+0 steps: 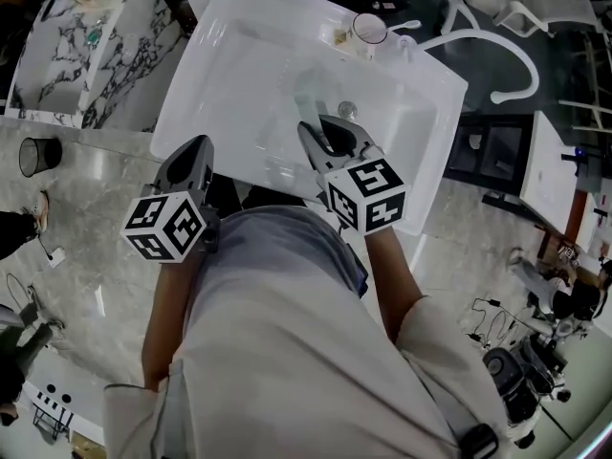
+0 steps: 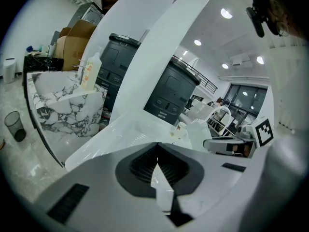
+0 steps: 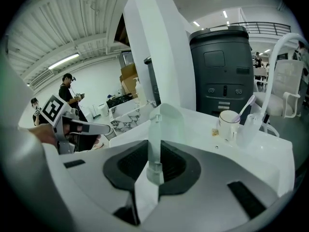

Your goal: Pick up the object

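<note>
A translucent pale green plastic object [image 1: 308, 94] with a flat stem and a broader top sticks up from my right gripper [image 1: 325, 127] over the white sink [image 1: 220, 27]. In the right gripper view the ribbed pads of my right gripper [image 3: 154, 166] are shut on the stem, and the object's broad part [image 3: 166, 122] rises past the fingertips. My left gripper [image 1: 199, 149] hangs at the sink's near edge, to the left of the right one. In its own view my left gripper [image 2: 157, 146] has its tips touching and holds nothing.
A white cup with a toothbrush [image 1: 370, 30] stands on the sink's far rim, and the drain [image 1: 347, 110] lies just beyond the right gripper. A marble counter [image 1: 105, 55] stands to the left, with a black bin [image 1: 38, 156] on the floor. White chairs [image 1: 497, 55] stand at the right.
</note>
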Demonstrator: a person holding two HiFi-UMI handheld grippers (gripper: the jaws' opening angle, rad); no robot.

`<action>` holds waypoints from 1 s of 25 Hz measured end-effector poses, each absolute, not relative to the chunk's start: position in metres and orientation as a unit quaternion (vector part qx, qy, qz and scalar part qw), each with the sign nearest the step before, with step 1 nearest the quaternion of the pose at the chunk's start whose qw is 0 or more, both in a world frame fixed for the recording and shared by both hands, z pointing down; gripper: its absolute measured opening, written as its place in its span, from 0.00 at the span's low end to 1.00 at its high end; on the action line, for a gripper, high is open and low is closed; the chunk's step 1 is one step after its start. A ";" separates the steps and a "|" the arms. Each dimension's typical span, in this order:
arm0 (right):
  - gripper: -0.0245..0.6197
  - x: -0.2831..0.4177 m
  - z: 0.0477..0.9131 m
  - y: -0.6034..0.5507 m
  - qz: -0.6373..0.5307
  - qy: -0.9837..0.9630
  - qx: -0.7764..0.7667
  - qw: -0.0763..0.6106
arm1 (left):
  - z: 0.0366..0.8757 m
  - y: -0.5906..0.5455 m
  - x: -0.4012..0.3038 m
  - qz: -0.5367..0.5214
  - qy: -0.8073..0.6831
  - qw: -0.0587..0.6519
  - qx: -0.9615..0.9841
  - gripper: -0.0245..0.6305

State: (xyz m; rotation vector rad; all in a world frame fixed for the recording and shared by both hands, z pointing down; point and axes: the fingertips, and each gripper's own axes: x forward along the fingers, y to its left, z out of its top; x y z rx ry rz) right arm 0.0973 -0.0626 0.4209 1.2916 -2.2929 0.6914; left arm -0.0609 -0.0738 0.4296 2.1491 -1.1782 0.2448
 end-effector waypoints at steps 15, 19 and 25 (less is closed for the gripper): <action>0.15 0.100 0.418 -0.055 0.254 -0.823 0.465 0.203 | 0.428 -0.069 -0.064 0.092 -0.457 0.331 0.821 0.04; 0.15 0.100 0.419 -0.054 0.257 -0.822 0.467 0.201 | 0.428 -0.068 -0.065 0.091 -0.456 0.332 0.821 0.04; 0.15 0.102 0.421 -0.051 0.259 -0.819 0.471 0.202 | 0.429 -0.066 -0.068 0.089 -0.458 0.333 0.819 0.04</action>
